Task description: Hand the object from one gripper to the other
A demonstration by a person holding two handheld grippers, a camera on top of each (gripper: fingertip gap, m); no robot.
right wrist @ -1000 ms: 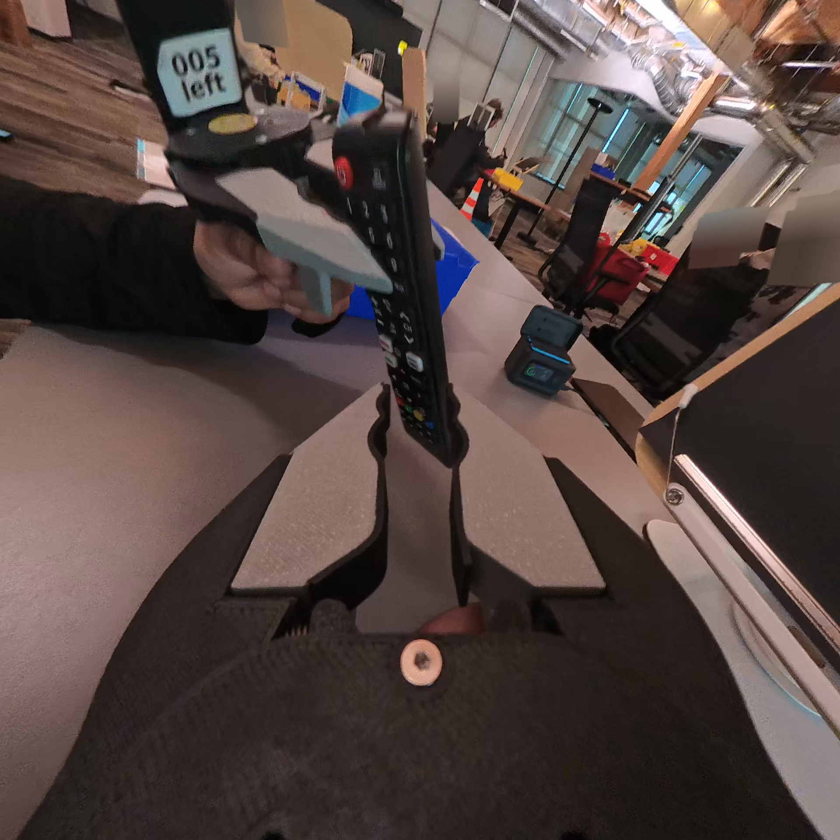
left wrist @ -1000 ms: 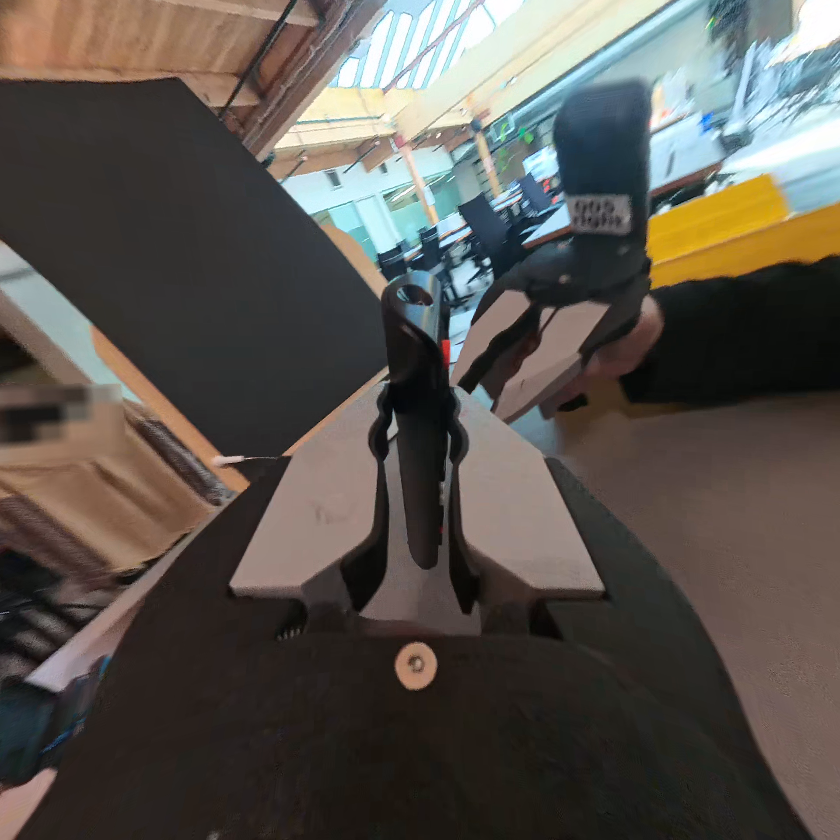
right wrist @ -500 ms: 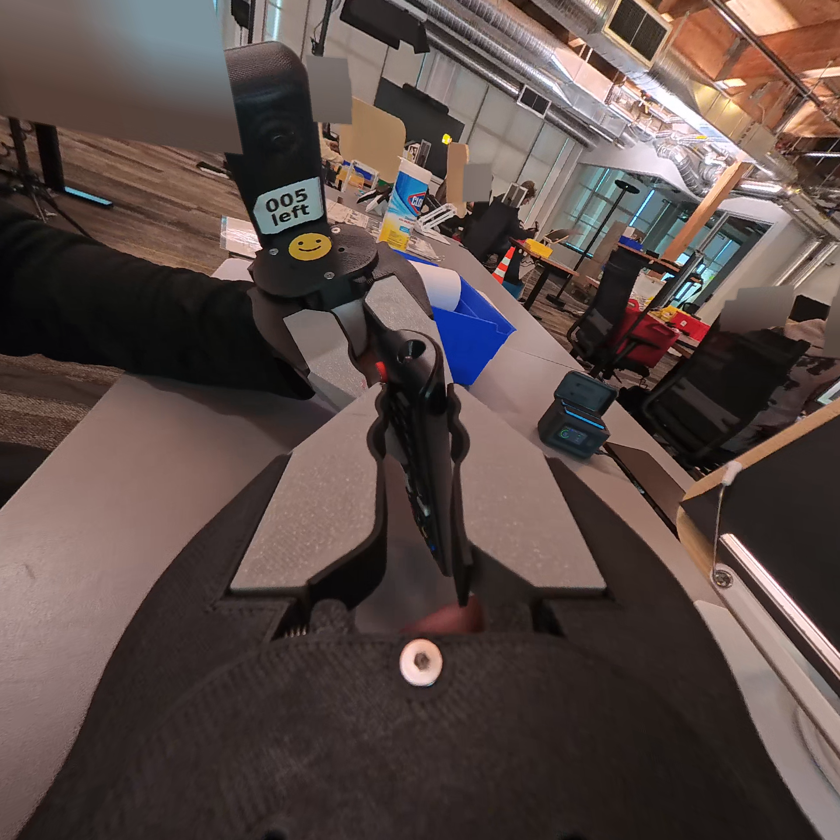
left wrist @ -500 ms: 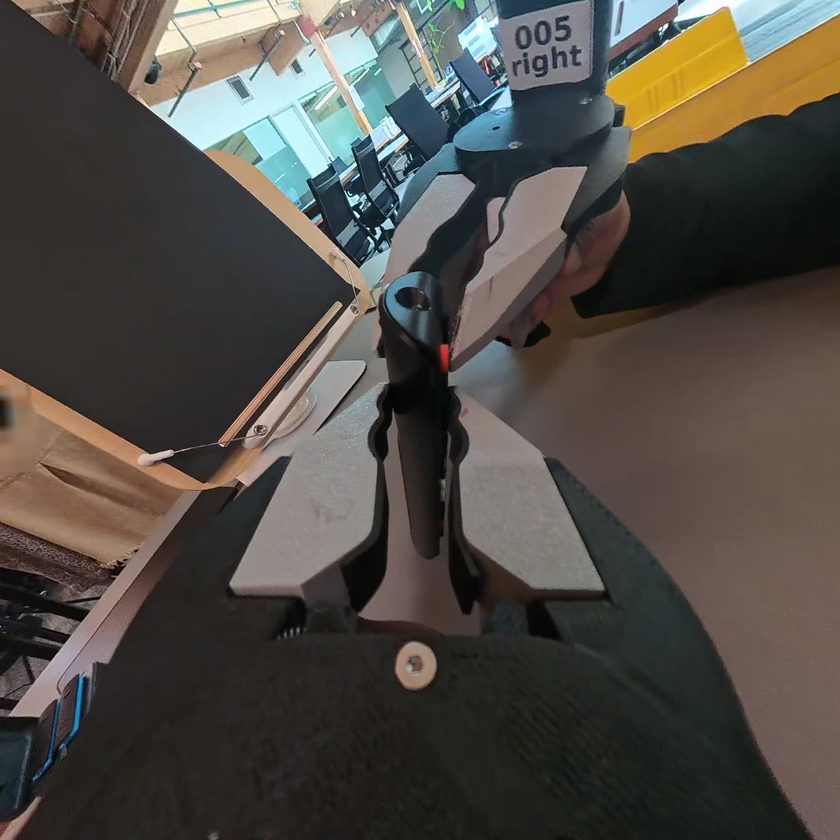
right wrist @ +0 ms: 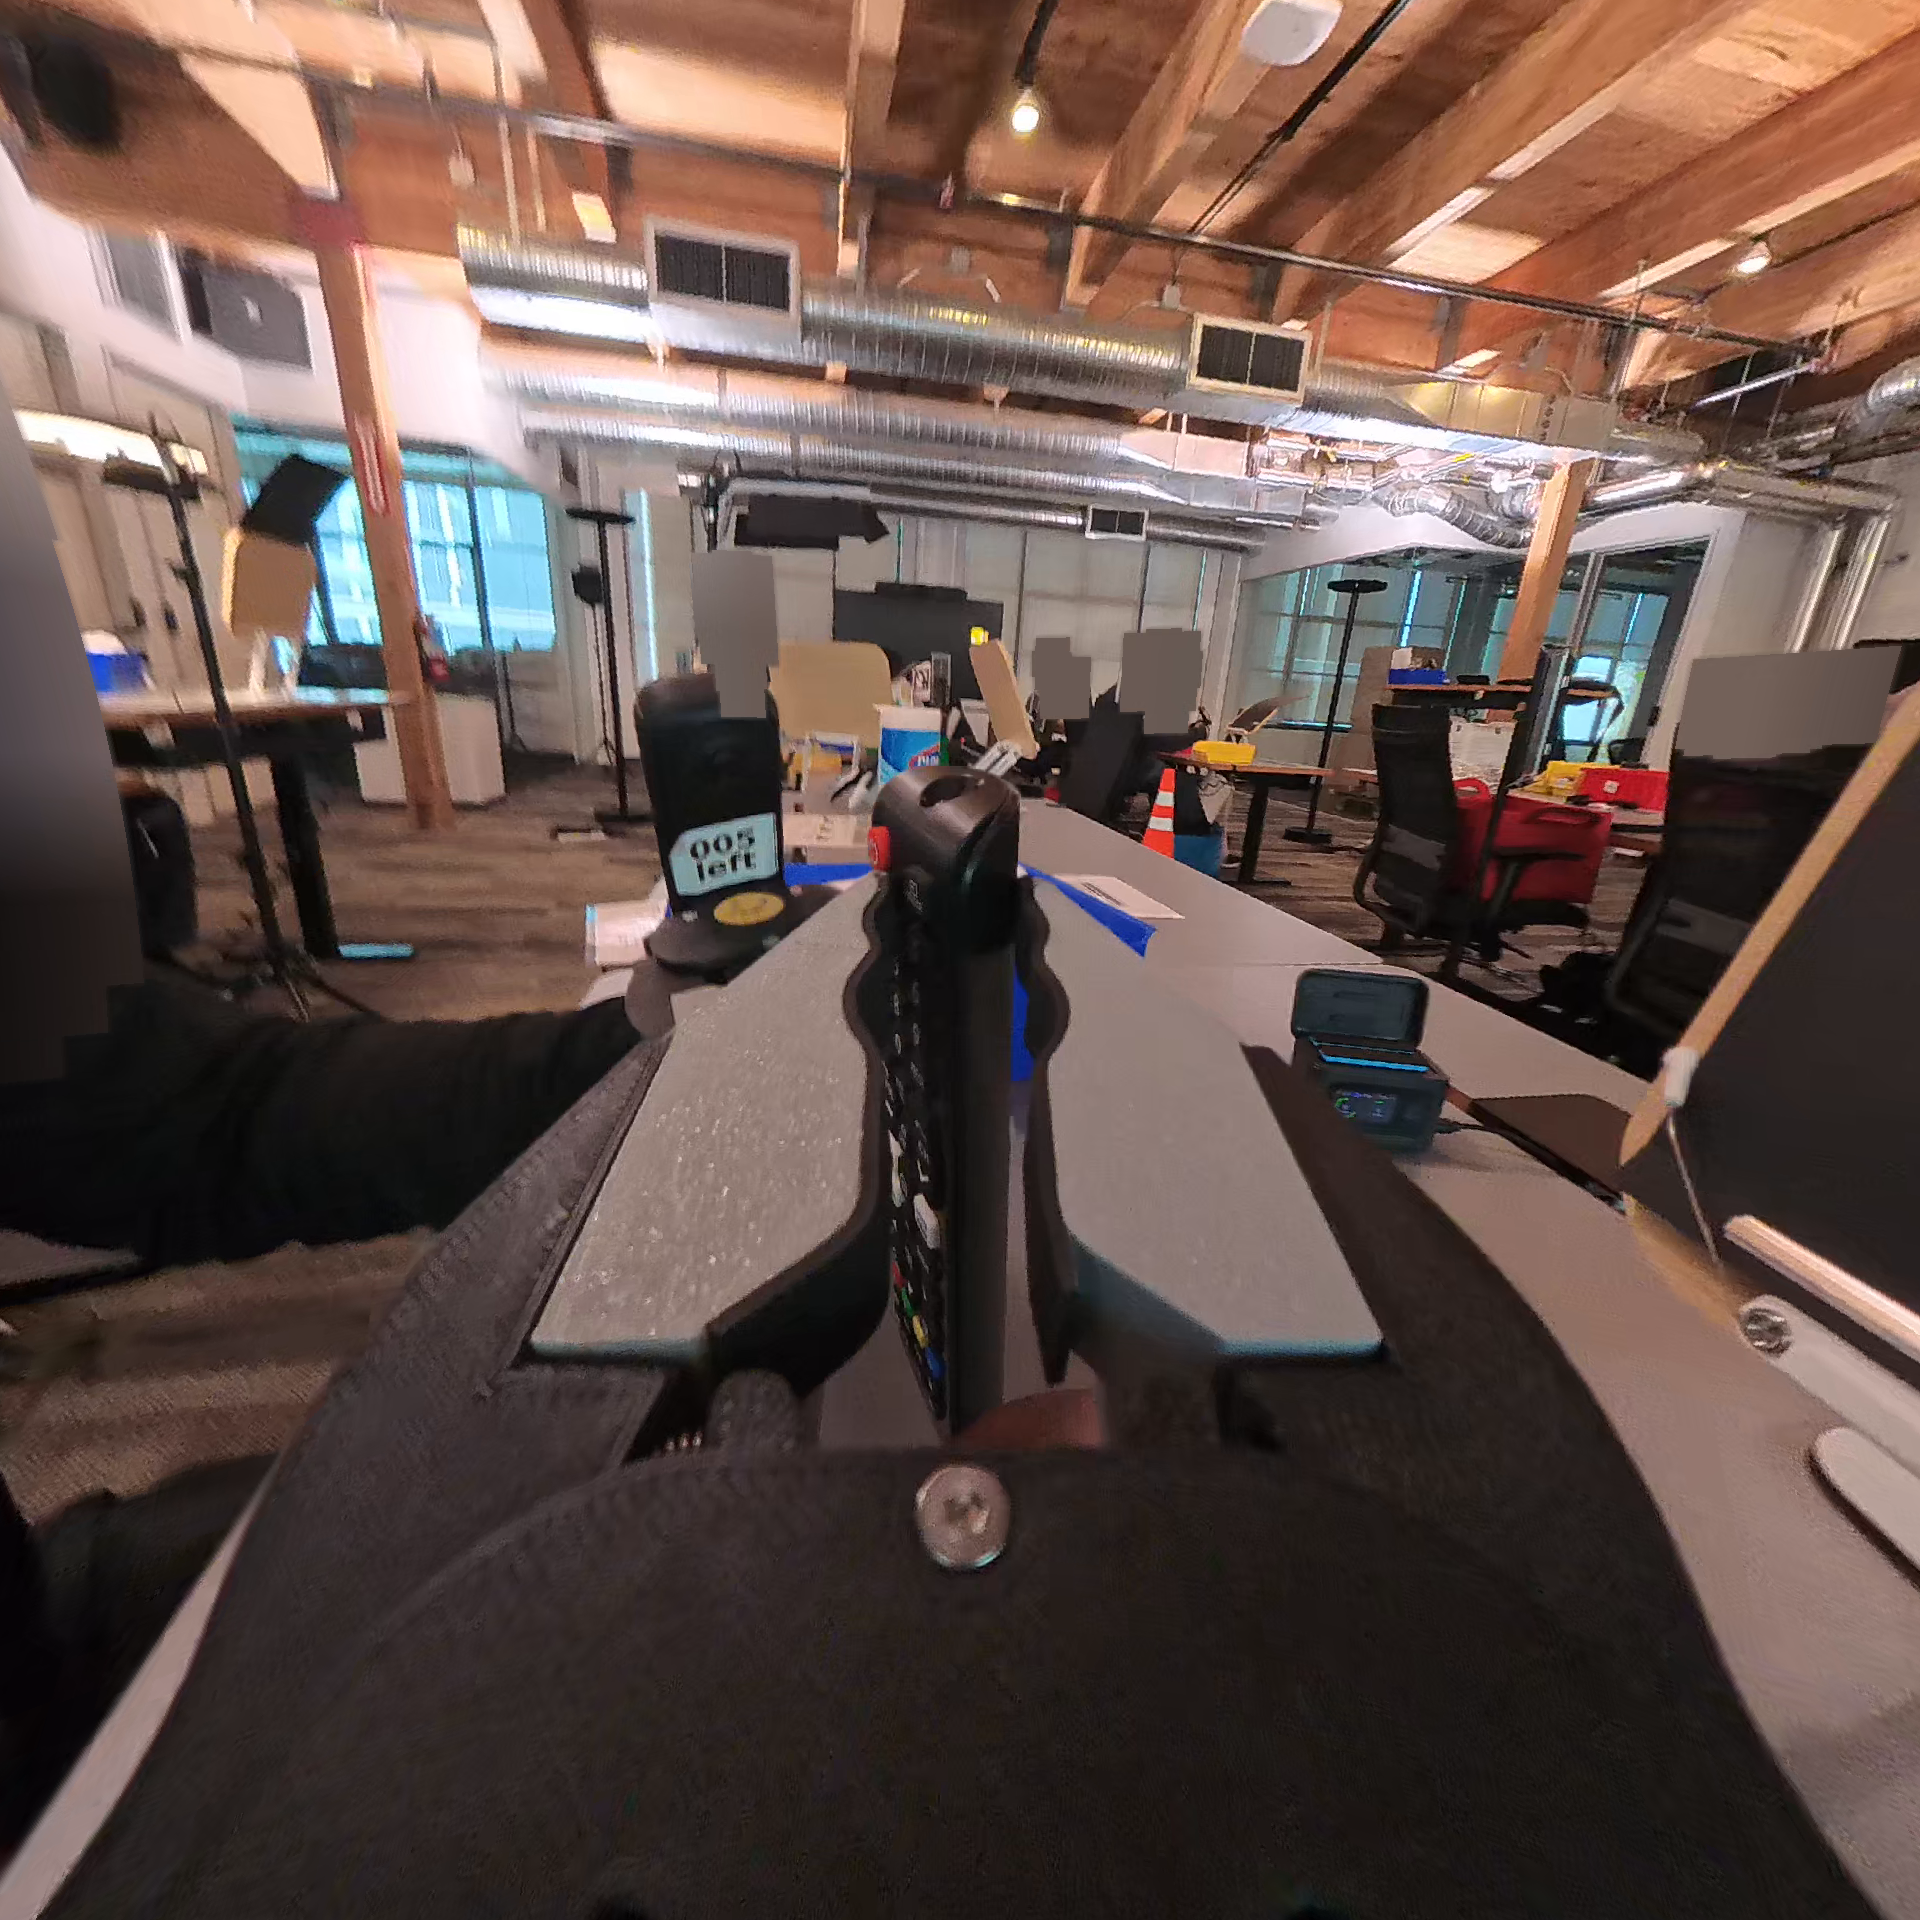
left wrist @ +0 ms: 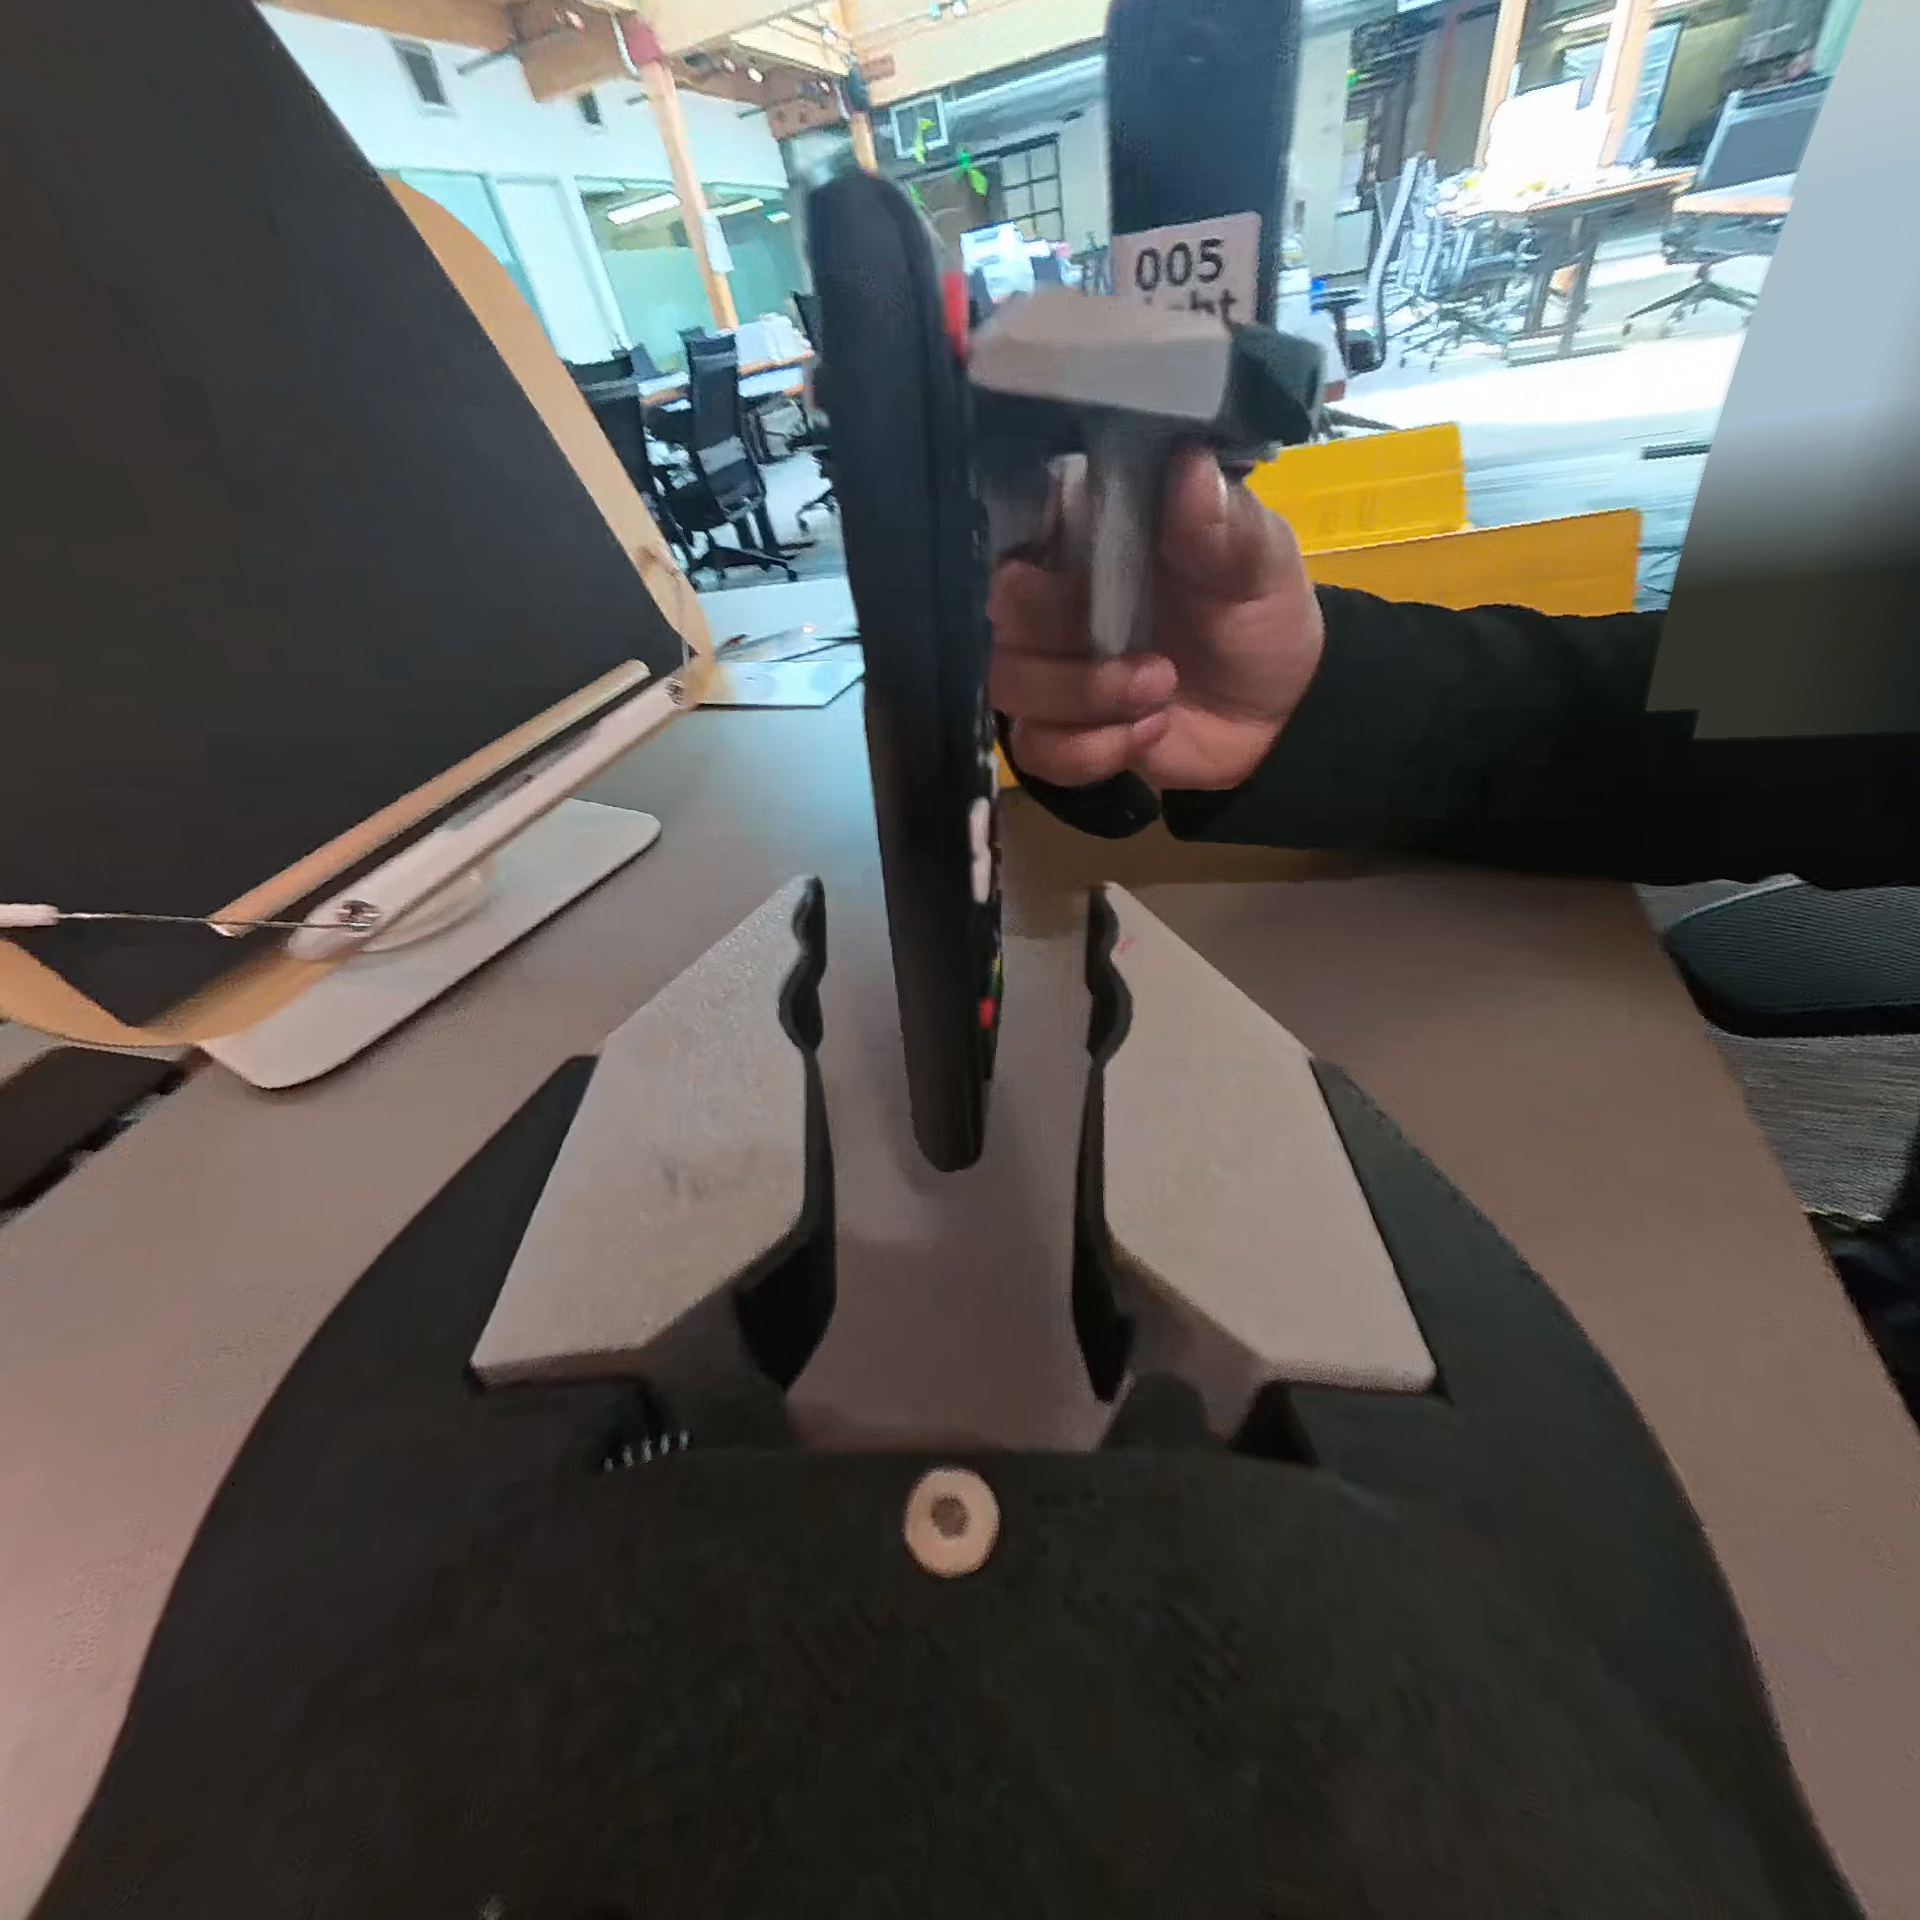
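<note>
Big wooden beams and silver pipes run over a busy office, and we work above a grey table [left wrist: 1455, 1091]. We see a black remote [left wrist: 920, 665] standing straight up in the air. It is long and thin, so holding it upright leaves room for both tools to reach it.

Our right gripper [right wrist: 951, 935] has its two grey fingers [right wrist: 748, 1143] pressed on both sides of the remote, so it has hold of it. From the left wrist view we see that right gripper [left wrist: 987, 447] gripping the remote high up, near the red button, with a hand [left wrist: 1153, 644] squeezing its handle.

Our left gripper [left wrist: 951, 914] is spread wide. Its fingers [left wrist: 707, 1143] stand apart from the remote, with a gap on each side. The bottom end of the remote hangs between them but touches neither one. So we think the remote now belongs to the right gripper alone, and the hand-over looks almost done.

A dark screen on a stand [left wrist: 260, 468] sits at the side, well away. A small black box [right wrist: 1366, 1049] sits on the table too.

We think the left gripper should pull straight back, so it does not bump the remote.
</note>
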